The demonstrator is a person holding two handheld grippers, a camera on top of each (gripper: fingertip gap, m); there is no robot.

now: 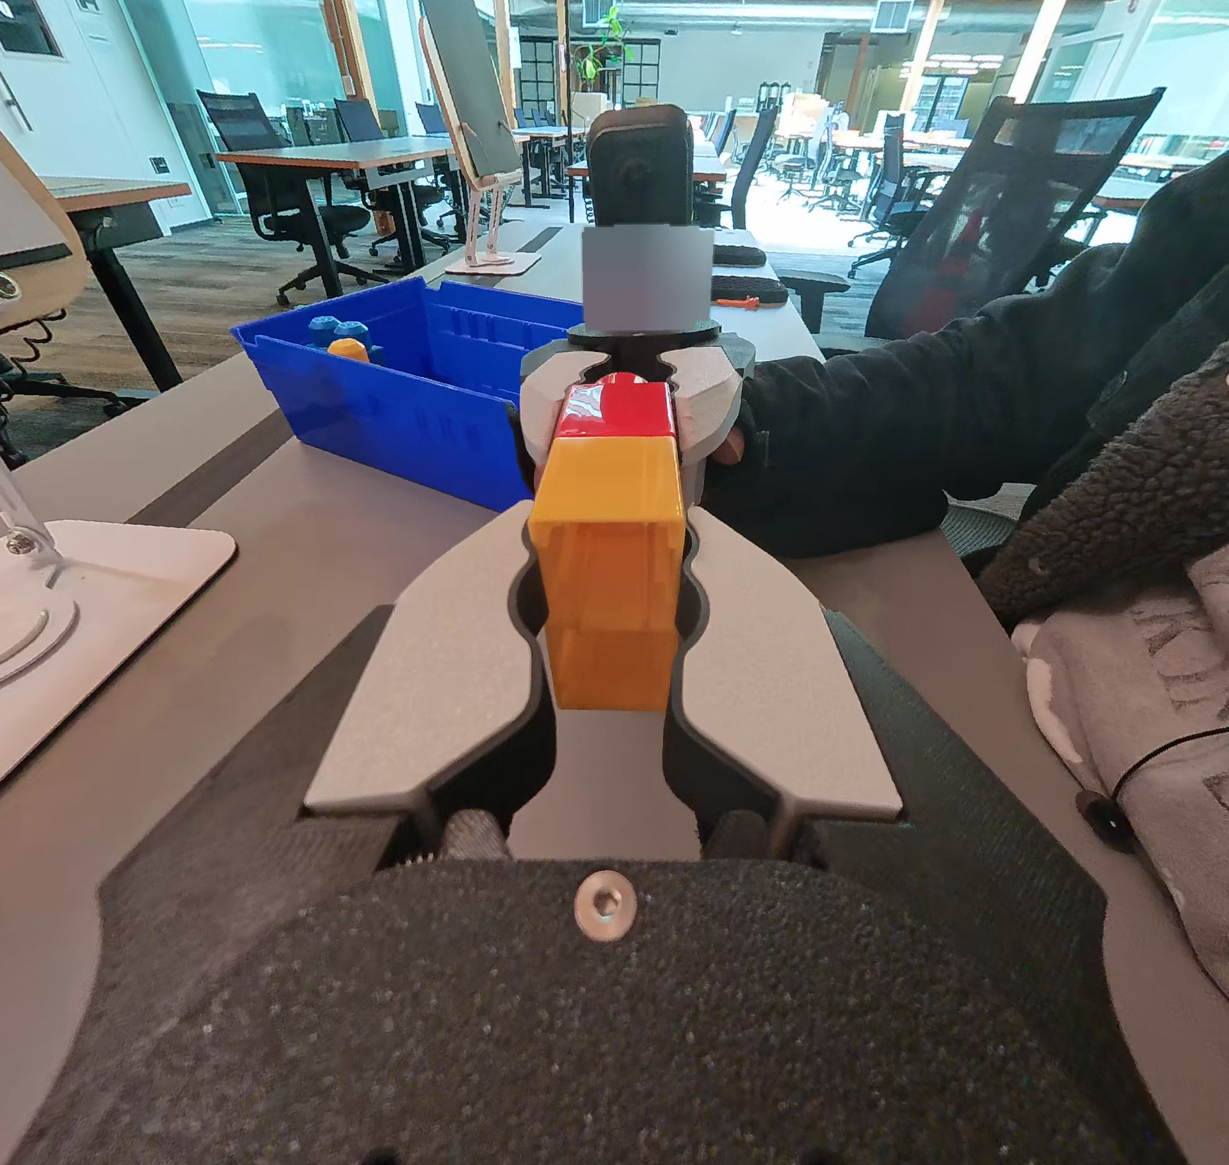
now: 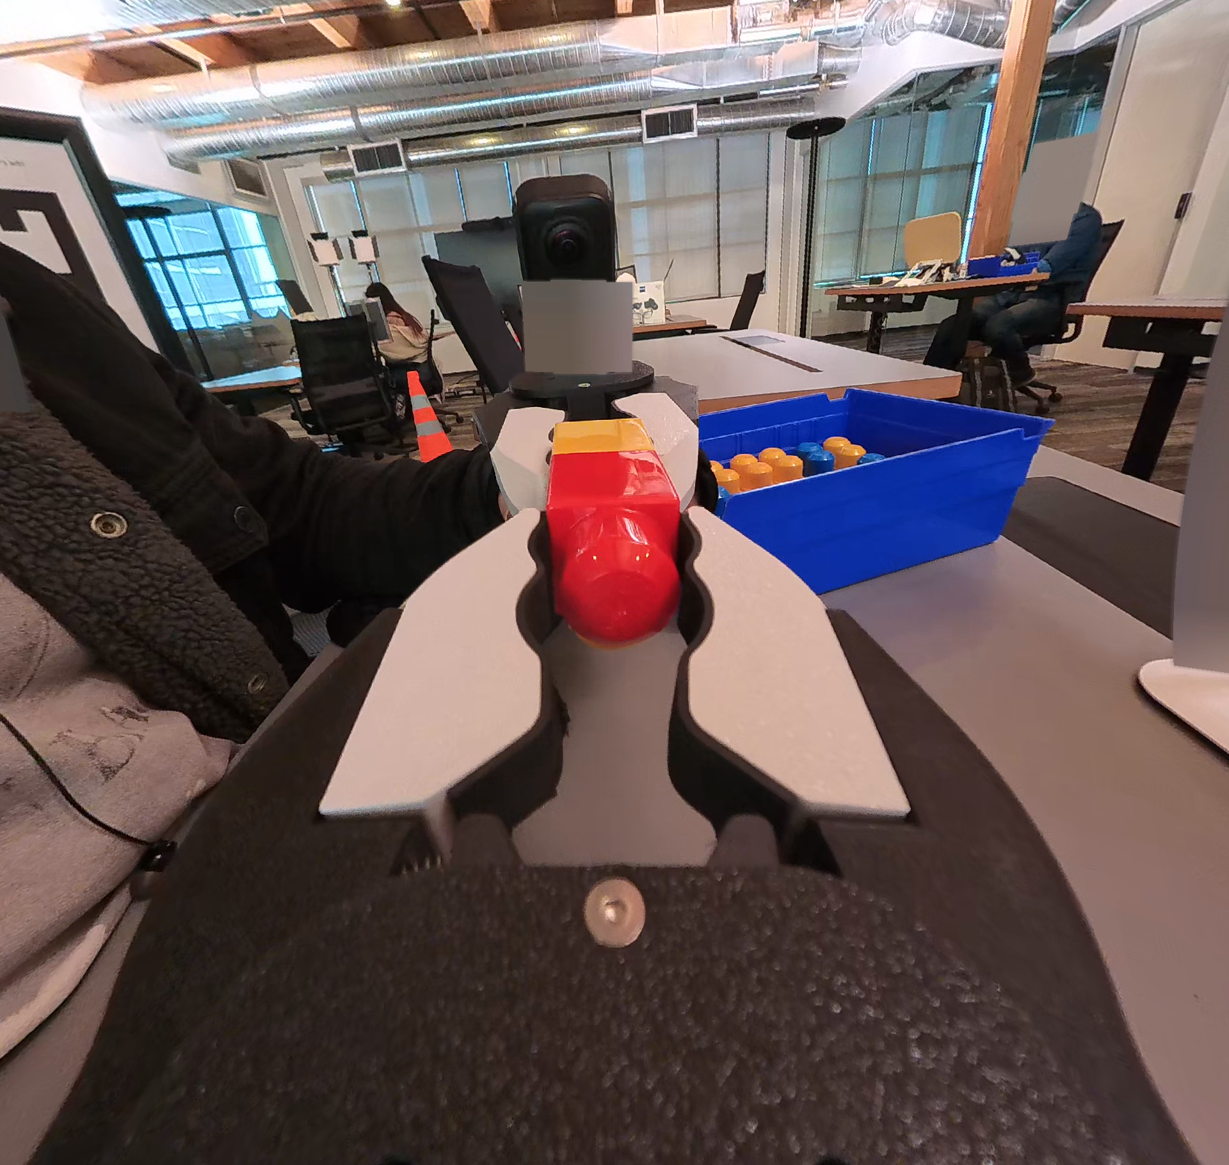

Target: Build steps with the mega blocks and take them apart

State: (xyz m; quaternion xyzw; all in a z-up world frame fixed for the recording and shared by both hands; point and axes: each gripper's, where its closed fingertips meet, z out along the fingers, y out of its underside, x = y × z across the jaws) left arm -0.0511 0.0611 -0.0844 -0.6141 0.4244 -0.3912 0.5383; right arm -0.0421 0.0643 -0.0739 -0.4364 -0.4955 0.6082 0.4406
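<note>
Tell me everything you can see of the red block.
The red block is a glossy plastic piece with a squarish body and one rounded stud that points back at the right wrist camera. It lies on its side in the air above the grey table, clamped between the fingers of the right gripper. Its far end meets the yellow block, which the left gripper holds, so the two grippers face each other. The blue bin sits apart, behind it.
</note>
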